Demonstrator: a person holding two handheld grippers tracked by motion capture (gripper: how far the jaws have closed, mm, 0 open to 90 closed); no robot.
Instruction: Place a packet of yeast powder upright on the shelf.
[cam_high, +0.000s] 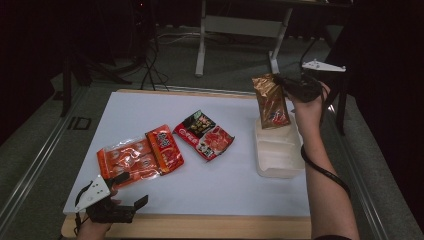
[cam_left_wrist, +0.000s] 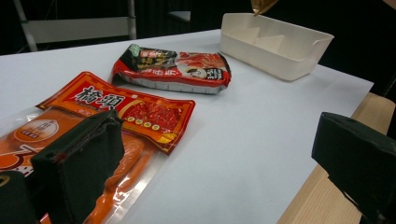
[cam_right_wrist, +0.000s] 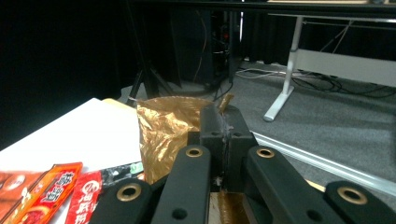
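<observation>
The right claw (cam_high: 284, 85) is clamped on the top edge of a gold-brown foil packet (cam_high: 271, 101), which hangs upright over the white divided tray (cam_high: 278, 167) near the bench's far right corner. Its lower end sits just at or inside the tray's far compartment; whether it touches the tray floor I cannot tell. In the right gripper view the jaws pinch together on the crinkled foil (cam_right_wrist: 166, 130).

The packet looks light and soft: thin, crumpled foil that bends under its own hang and is probably a little slick. The sealed top edge, where it is held now, seems the best place to grip, since the body would buckle or slide between the pads. Red and blue print marks its lower half, too small to read.

The left claw (cam_high: 132, 188) rests with its jaws apart at the near left corner of the bench (cam_high: 240, 190), right by an orange snack pack (cam_high: 140, 156). That pack carries large white Chinese characters (cam_left_wrist: 99, 97) on a red panel. A red-and-black noodle packet (cam_left_wrist: 173, 68) lies mid-bench, its lettering too blurred to make out.
</observation>
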